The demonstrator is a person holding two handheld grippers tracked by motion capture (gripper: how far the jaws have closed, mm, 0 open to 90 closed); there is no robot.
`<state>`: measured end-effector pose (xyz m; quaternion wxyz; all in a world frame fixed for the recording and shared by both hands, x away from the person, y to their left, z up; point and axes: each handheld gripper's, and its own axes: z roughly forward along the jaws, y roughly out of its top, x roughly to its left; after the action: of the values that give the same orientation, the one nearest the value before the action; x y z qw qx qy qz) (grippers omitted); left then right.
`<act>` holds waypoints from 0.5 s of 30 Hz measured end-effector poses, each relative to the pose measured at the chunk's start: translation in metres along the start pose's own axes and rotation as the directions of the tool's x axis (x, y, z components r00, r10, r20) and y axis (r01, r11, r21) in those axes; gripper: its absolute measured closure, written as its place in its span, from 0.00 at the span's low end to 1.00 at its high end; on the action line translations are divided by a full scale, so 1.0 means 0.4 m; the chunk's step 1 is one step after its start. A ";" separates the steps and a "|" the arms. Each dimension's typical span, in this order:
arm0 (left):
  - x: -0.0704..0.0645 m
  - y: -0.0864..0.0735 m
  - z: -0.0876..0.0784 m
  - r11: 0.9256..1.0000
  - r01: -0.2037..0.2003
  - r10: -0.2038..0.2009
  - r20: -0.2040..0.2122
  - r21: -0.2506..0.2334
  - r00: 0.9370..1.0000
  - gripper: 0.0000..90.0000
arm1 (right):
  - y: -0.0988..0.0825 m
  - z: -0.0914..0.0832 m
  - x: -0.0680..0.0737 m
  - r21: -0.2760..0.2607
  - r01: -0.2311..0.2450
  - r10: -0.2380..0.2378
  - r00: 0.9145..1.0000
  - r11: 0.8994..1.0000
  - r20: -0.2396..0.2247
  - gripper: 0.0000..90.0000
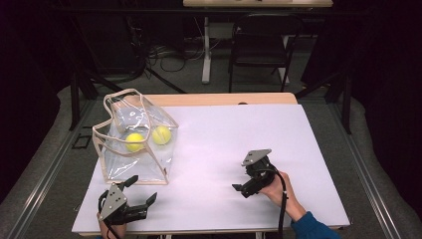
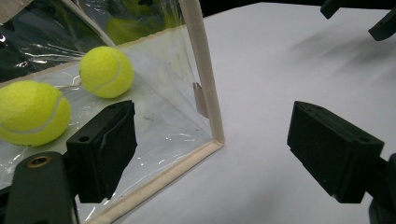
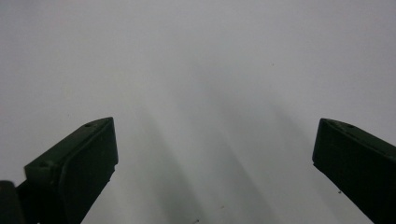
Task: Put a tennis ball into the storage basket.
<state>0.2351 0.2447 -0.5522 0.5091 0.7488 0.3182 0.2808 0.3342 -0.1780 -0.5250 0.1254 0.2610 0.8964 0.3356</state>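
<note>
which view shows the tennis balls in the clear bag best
The left gripper view: both tennis balls lie close and sharp behind the clear bag's wall, felt and seams plain, just past the open left tongs. The high view shows them small, side by side inside the bag. The right gripper view faces bare white table.

At the lower left of the high view, the left gripper [image 1: 143, 189] is held with its fingers [image 1: 151, 198] spread wide, pointing toward the upper right. At lower centre-right, the right gripper [image 1: 239, 187] is tilted down and leftward, gripped by a hand [image 1: 273, 187] whose blue sleeve enters from the bottom edge. In the right gripper view its fingers [image 3: 74, 172] stand far apart, holding nothing.
</note>
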 end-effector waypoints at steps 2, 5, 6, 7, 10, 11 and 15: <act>0.000 0.000 0.000 1.000 0.002 -0.002 0.000 0.000 1.000 0.18 | -0.010 -0.002 0.001 -0.001 -0.007 0.007 1.000 1.000 0.000 0.00; -0.001 0.000 0.000 1.000 0.002 -0.002 -0.001 0.001 1.000 0.18 | -0.024 -0.008 0.002 -0.003 -0.014 0.014 1.000 1.000 0.005 0.00; -0.001 0.000 0.001 1.000 0.001 -0.001 0.001 -0.001 1.000 0.18 | -0.027 -0.010 0.003 -0.008 -0.014 0.014 1.000 1.000 0.010 0.00; -0.001 0.000 0.000 1.000 0.001 -0.001 -0.001 0.001 1.000 0.18 | -0.031 -0.012 0.004 -0.005 -0.017 0.017 1.000 1.000 0.013 0.00; -0.001 0.000 0.001 1.000 0.002 -0.002 -0.001 0.002 1.000 0.18 | -0.043 -0.017 0.006 -0.006 -0.022 0.022 1.000 1.000 0.018 0.00; -0.001 0.000 0.001 1.000 0.002 -0.002 -0.001 0.001 1.000 0.18 | -0.047 -0.018 0.007 -0.008 -0.028 0.028 0.999 1.000 0.019 0.00; -0.001 0.000 0.001 1.000 0.002 -0.002 -0.002 0.002 1.000 0.18 | -0.063 -0.021 0.008 -0.005 -0.036 0.036 0.999 0.999 0.026 0.00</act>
<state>0.2352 0.2441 -0.5525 0.5084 0.7487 0.3196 0.2807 0.3186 -0.1968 -0.5356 0.1318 0.2811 0.8891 0.3363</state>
